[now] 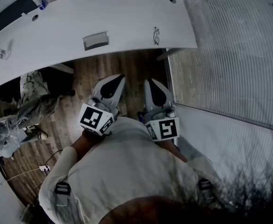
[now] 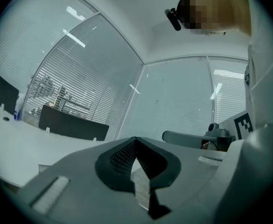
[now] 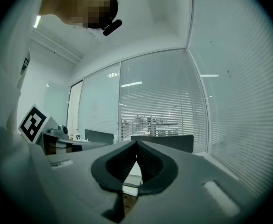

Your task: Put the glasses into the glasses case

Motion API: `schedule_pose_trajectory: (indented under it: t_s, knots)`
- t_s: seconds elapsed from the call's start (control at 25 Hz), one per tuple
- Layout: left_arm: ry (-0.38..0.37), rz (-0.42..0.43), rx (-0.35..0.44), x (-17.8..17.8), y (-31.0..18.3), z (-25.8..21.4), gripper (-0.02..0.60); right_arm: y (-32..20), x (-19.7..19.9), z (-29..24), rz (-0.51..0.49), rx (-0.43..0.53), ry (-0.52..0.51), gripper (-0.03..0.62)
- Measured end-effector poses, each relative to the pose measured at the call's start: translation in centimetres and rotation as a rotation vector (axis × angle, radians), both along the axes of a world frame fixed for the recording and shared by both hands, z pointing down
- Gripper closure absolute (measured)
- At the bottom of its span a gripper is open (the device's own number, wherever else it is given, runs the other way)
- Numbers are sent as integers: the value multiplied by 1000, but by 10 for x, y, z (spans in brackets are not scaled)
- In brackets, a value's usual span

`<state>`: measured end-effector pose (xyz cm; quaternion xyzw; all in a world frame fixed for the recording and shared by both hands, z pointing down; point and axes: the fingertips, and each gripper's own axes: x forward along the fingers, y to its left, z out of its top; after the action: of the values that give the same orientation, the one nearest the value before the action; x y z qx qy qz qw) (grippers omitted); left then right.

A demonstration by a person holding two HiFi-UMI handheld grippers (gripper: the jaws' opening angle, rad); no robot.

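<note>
Beyond our white shirt (image 1: 127,171), we are holding the left gripper (image 1: 120,80) and right gripper (image 1: 148,82) closed and empty, short of the white table (image 1: 127,13). On it the glasses (image 1: 156,35) are lying near the table's right end, the glasses case (image 1: 95,40) mid-table; we should be opening one gripper before reaching.

I'm looking steeply down from the head, well back from the tabletop (image 1: 127,17); cameras riding the left gripper (image 1: 119,81) and right gripper (image 1: 150,84) are facing level along their jaws, sharing the blinds (image 1: 229,55).
</note>
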<state>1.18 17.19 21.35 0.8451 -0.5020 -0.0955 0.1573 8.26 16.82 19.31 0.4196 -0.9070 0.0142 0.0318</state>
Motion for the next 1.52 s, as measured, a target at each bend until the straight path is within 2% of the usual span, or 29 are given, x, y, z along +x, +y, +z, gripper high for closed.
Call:
schedule_pose_trajectory:
  t_s: [0.4,0.68,0.96,1.28,1.36,1.52]
  knots:
    - [-54,-51,17,-84,-65,-11,581,-73,-79,-7,-35,20,-4,592]
    - [-76,-66,27,-102,-92,-14,580,-106,-100,-16,-58,53,-27,592]
    - [-86,-41,55,-88,-135,-24,581,-147,-80,-39,-20,117,-14,592]
    - [-77,4,45,-59,-176,-14,581,-172,-60,-27,-35,94,86,589]
    - [-87,25,42,-50,-187,-12,581,-183,-55,-29,-33,80,83,560]
    - [-92,49,13,-33,-201,0,581,-205,-26,-16,-11,78,143,559]
